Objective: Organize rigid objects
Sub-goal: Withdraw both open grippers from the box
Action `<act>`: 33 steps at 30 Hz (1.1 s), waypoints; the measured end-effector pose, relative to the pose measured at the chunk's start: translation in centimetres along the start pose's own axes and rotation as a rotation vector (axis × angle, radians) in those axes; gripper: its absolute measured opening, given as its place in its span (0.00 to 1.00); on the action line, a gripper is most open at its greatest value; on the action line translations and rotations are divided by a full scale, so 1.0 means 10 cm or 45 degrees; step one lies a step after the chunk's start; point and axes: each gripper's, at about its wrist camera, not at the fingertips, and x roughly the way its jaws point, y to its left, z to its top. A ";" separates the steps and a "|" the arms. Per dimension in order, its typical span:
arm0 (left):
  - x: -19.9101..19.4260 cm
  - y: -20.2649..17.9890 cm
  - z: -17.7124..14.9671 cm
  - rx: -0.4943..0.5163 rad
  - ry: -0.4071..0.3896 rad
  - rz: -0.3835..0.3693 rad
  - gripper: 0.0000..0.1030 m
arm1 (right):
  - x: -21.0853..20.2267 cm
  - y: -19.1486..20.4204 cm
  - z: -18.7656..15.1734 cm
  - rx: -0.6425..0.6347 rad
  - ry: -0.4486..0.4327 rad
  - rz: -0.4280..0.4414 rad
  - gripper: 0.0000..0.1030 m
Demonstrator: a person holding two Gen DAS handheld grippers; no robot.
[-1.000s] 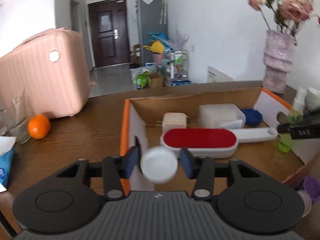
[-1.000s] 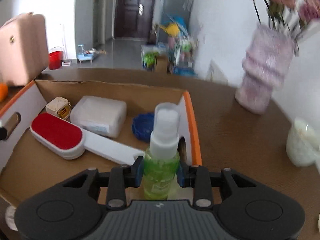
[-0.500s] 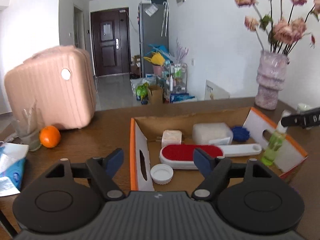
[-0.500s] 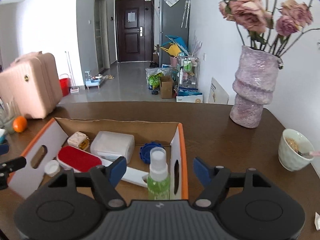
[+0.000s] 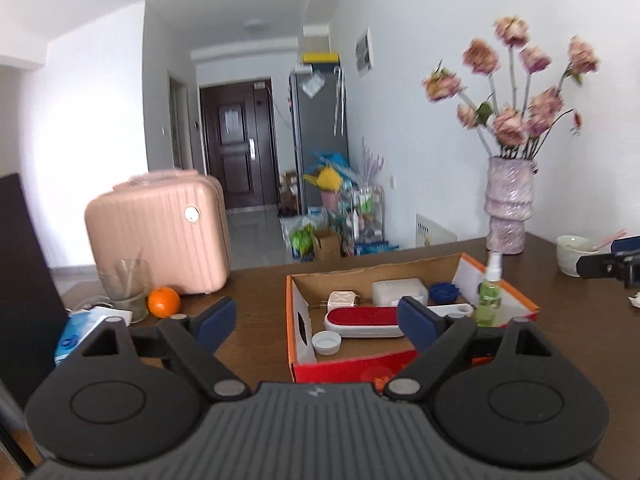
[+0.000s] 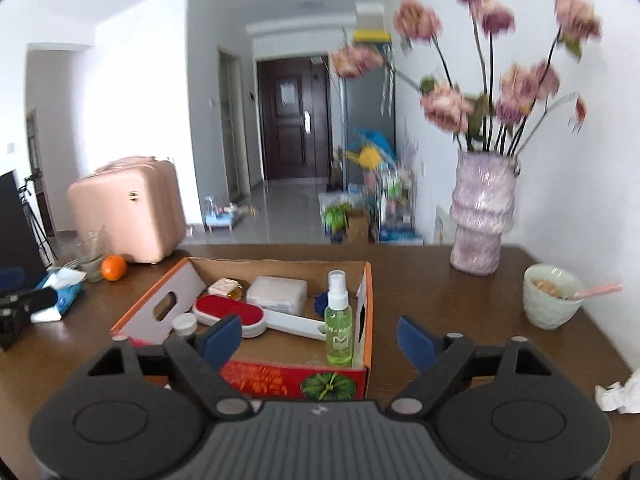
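My left gripper (image 5: 316, 322): fingers spread wide and opening further, nothing between the pads. My right gripper (image 6: 320, 338): the same, fingers parting and empty. Just past both sets of fingertips, on the table (image 6: 432, 280): one open cardboard box (image 6: 280, 376) with orange edges. Contents, nearest first from the left fingers: white cap (image 5: 327, 342) lying flat in the near corner; red-faced white brush (image 5: 362, 320) beside it, handle running toward the right fingers' side; green spray bottle (image 6: 339, 320) standing upright against the wall nearest my right fingers; small cream cube (image 5: 342, 300), white lidded container (image 5: 398, 290) and blue ring-shaped piece (image 5: 443, 291) along the far wall. Beyond the box, left of the left fingers: orange (image 5: 163, 302), glass (image 5: 124, 286), blue tissue pack (image 5: 76, 334), pink suitcase (image 5: 160, 236). Beyond the right fingers, on their right: vase of flowers (image 6: 482, 216), pale bowl with spoon (image 6: 552, 296), crumpled tissue (image 6: 620, 394).
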 end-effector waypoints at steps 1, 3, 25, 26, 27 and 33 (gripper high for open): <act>-0.13 -0.03 -0.05 0.010 -0.024 0.001 0.92 | -0.12 0.05 -0.06 -0.035 -0.030 -0.007 0.86; -0.44 -0.10 -0.20 0.026 -0.072 0.009 0.96 | -0.38 0.12 -0.23 -0.085 -0.077 -0.020 0.87; -1.38 -0.39 -1.45 0.021 0.170 -0.091 0.98 | -1.61 0.64 -1.86 -0.024 -0.002 0.091 0.91; -1.36 -0.39 -1.45 0.021 0.176 -0.096 0.98 | -1.60 0.62 -1.86 -0.009 0.000 0.086 0.91; -1.33 -0.40 -1.46 0.025 0.181 -0.097 0.98 | -1.58 0.60 -1.86 0.004 0.006 0.077 0.91; -1.06 -0.35 -1.50 -0.012 0.255 -0.098 0.98 | -1.36 0.52 -1.85 0.031 0.061 0.041 0.91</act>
